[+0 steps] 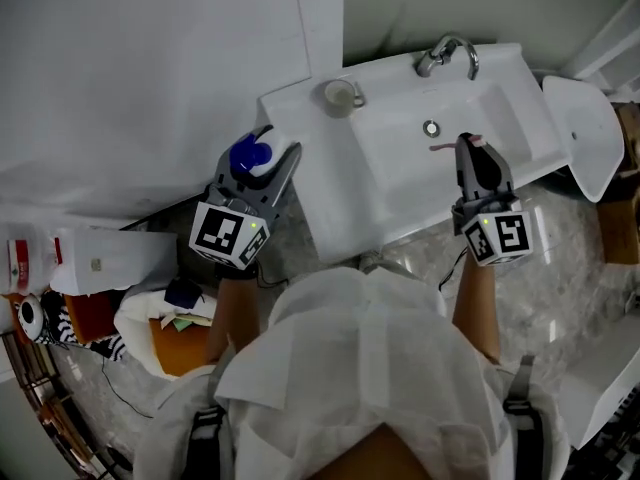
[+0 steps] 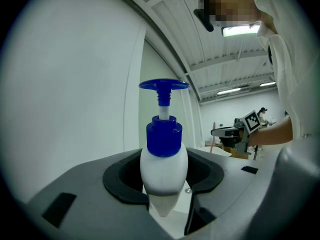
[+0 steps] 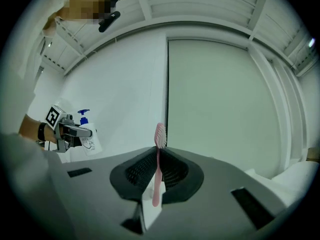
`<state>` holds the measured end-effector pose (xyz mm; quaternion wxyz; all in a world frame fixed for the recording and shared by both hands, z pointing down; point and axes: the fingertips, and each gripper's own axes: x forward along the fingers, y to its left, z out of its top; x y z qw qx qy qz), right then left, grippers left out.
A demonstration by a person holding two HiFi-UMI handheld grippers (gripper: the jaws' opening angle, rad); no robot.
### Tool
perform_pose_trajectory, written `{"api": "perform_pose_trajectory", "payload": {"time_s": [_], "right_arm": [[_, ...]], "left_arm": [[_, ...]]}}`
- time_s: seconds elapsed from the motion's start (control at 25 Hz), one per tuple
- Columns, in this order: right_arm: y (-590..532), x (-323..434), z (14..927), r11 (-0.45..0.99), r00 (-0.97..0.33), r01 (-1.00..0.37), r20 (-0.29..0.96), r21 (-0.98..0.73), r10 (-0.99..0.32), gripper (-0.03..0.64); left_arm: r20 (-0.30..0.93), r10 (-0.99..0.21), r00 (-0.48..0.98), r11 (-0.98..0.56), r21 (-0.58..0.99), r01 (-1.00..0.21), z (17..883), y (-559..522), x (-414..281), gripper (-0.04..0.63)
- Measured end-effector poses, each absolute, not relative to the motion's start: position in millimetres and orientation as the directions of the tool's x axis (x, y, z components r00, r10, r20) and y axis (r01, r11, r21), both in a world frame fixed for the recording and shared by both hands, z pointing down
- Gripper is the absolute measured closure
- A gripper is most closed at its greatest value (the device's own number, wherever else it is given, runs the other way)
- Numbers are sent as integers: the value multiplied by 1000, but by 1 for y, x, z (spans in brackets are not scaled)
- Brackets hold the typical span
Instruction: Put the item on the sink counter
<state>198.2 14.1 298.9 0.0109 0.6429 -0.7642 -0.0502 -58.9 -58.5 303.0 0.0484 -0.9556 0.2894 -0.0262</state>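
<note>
Here, left tongs (image 1: 272,155) clamp a smooth white pump bottle (image 2: 163,170), right tongs (image 1: 474,148) pinch a slim pink toothbrush (image 3: 158,171).

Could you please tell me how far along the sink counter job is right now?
Done: only a cup stands on the sink counter. In hand: the left claw grips a pump bottle beside the sink, and the right claw pinches a pink toothbrush over the basin. Left: neither is set down on the counter yet.
</note>
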Motion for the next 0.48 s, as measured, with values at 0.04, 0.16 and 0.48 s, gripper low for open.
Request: {"api": "perform_pose_trajectory", "payload": {"time_s": [0.04,0.16,0.48], "right_arm": [[2,205,298,193,-198,-977,-48,95,-979,598],[-31,220,298,266,-272,-959,-46,99,-961,598],[-95,227,305,428,-433,-899,-45,92,-900,598]], "left_arm": [[22,-574,818,-815,-109,-569,303,-64,-53,387],[33,-632,775,-773,-101,-626,309,-76,-40,387],[59,-749,660,-661,-125,-740,315,-95,-32,387]]}}
